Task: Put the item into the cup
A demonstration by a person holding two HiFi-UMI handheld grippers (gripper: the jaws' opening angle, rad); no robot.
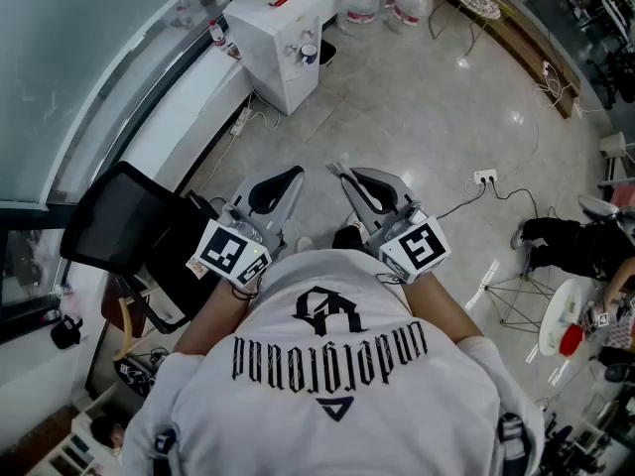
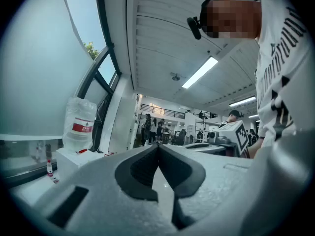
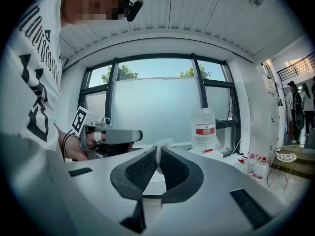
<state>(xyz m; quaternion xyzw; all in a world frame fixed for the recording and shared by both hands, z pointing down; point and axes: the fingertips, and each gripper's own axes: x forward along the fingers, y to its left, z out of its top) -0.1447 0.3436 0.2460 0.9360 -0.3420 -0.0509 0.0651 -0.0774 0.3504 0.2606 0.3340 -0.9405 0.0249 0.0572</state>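
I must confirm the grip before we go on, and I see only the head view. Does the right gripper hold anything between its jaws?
Observer: Yes. The right gripper view shows the right gripper shut on a small, crumpled white scrap. I cannot tell what it is made of.
Operator: And the left one?
Observer: In its own view the left gripper has its jaws together with nothing between them.
Operator: Is a cup ahead of either gripper?
Observer: No, neither gripper view shows a cup. The right one faces a large window.
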